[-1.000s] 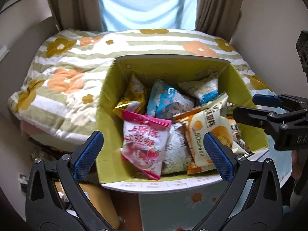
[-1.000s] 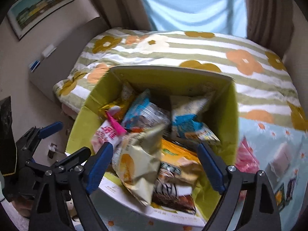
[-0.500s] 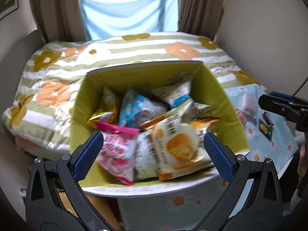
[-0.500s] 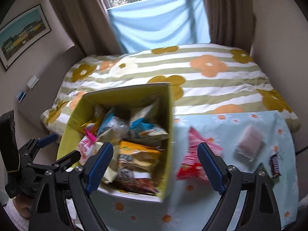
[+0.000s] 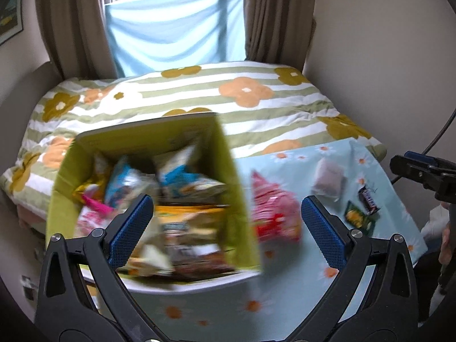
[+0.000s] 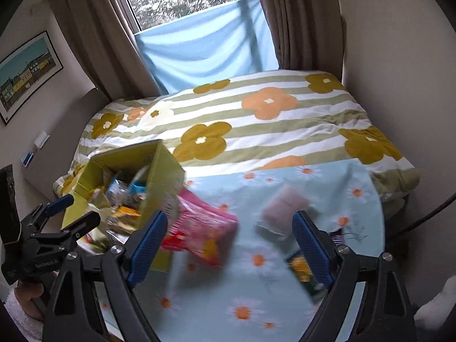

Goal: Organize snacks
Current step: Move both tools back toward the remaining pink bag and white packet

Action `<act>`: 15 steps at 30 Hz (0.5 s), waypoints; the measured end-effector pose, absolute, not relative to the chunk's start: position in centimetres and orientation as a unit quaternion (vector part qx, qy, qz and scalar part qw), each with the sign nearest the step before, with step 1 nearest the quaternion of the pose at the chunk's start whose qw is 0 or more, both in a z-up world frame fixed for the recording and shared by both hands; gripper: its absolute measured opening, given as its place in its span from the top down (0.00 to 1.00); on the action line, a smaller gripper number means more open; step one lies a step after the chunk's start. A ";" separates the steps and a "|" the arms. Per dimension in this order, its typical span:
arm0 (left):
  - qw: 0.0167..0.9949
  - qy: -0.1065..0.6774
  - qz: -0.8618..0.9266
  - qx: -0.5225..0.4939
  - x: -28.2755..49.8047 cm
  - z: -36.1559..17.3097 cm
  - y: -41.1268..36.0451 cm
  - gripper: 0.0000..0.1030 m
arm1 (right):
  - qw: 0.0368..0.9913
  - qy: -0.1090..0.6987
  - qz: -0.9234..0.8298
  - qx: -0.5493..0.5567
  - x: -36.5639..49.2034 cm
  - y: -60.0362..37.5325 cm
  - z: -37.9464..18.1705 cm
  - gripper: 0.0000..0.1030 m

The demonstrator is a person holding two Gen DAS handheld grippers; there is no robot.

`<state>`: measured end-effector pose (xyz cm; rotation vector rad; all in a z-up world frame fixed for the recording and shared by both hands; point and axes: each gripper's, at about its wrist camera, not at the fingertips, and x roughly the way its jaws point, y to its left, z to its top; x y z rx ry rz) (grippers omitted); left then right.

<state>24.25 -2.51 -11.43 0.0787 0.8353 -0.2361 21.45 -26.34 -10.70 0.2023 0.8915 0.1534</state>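
Observation:
A yellow-green cardboard box (image 5: 238, 199) full of snack packets stands at the left end of a table with a light blue daisy cloth (image 5: 285, 299); it also shows in the right wrist view (image 6: 165, 171). A pink snack bag (image 5: 273, 213) lies right of the box, also in the right wrist view (image 6: 199, 233). Farther right lie a pale pouch (image 5: 327, 179), a dark chocolate bar (image 5: 369, 199) and a green packet (image 5: 357, 218). My left gripper (image 5: 222, 230) is open and empty above the box's near edge. My right gripper (image 6: 228, 245) is open and empty above the pink bag.
A bed with a striped flower quilt (image 5: 199, 97) lies behind the table. Brown curtains and a window with a blue sheet (image 5: 173, 31) are at the back. A wall (image 5: 384, 57) closes the right side. A black cable (image 5: 441, 131) hangs at right.
Both grippers have pulled back and swung right, away from the box. The table's right part with the pink bag and small snacks has come into view. Both stay open and empty.

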 end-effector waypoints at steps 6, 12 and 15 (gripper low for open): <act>0.899 0.425 -0.089 0.051 23.6 -13.3 -9.5 0.00 | 0.880 0.453 0.095 0.104 22.2 -32.5 -12.4 0.16; 0.884 0.456 -0.046 0.089 23.8 -17.1 -14.2 0.00 | 0.858 0.487 0.123 0.111 23.8 -36.0 -15.7 0.16; 0.872 0.472 -0.027 0.128 24.5 -19.4 -15.8 0.00 | 0.848 0.499 0.134 0.116 24.1 -36.8 -17.3 0.16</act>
